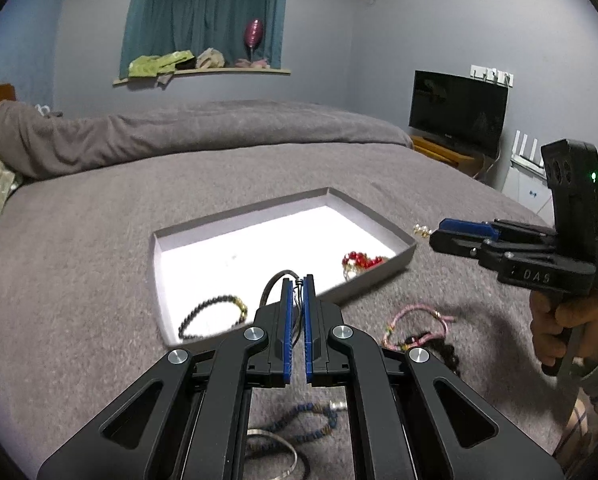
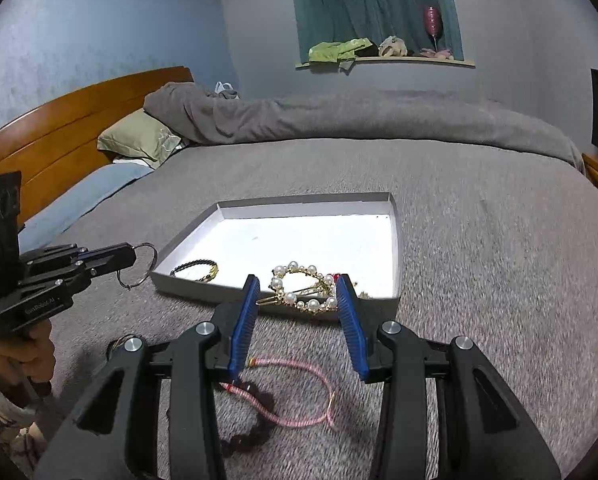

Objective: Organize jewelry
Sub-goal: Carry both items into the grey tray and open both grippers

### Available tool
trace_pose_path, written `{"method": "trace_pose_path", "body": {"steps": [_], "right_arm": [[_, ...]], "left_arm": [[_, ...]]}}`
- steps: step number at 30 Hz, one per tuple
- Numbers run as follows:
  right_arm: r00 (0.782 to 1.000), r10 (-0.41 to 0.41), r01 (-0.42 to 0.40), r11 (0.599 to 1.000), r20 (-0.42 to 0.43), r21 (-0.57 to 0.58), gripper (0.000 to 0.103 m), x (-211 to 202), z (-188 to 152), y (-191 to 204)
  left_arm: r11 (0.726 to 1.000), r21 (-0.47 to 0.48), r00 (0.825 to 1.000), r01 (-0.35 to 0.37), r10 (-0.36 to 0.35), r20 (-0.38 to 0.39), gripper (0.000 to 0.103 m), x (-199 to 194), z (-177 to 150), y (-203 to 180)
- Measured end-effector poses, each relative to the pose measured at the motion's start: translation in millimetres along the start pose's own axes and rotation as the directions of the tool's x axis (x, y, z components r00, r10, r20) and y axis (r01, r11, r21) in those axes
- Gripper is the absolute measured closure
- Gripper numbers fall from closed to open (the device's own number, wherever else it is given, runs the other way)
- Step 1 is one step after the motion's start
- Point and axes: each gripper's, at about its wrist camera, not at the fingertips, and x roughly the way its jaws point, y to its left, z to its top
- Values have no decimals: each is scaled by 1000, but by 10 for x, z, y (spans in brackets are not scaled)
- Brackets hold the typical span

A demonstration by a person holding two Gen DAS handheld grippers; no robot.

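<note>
A shallow grey box [image 1: 403, 257] [image 2: 395, 240] with a white floor lies on the grey bed. Inside it are a black bead bracelet [image 1: 215, 316] [image 2: 197, 268] and a red bead bracelet [image 1: 361, 260]. My left gripper [image 1: 298, 280] [image 2: 129, 254] is shut on a thin metal ring [image 1: 268, 290] [image 2: 155, 260], held over the box's near left edge. My right gripper [image 2: 299, 284] [image 1: 433, 236] is shut on a pearl-and-gold piece [image 2: 291, 298], which spans the gap between its blue pads over the box's near right side.
Loose on the blanket in front of the box lie a pink cord bracelet [image 1: 415, 320] [image 2: 295, 392], a dark brown bead bracelet [image 1: 447, 352] [image 2: 251, 428], a blue bead bracelet [image 1: 303, 420] and a silver bangle [image 1: 275, 452]. A person's hand [image 1: 559, 328] grips the right handle.
</note>
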Motion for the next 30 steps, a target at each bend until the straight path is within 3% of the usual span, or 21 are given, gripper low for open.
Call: {"method": "trace_pose_path", "body": {"steps": [16,30], "right_arm": [[993,-61,59,998,-98,-19,63,780,325,-154],[962,-128,115,991,-242,-66,63,1313,290,-219]], "left_arm": [[996,-83,996,13,-20,-82,98,661,288,357],[994,-111,976,-18,-7,-219,97,1261,201,494]]}}
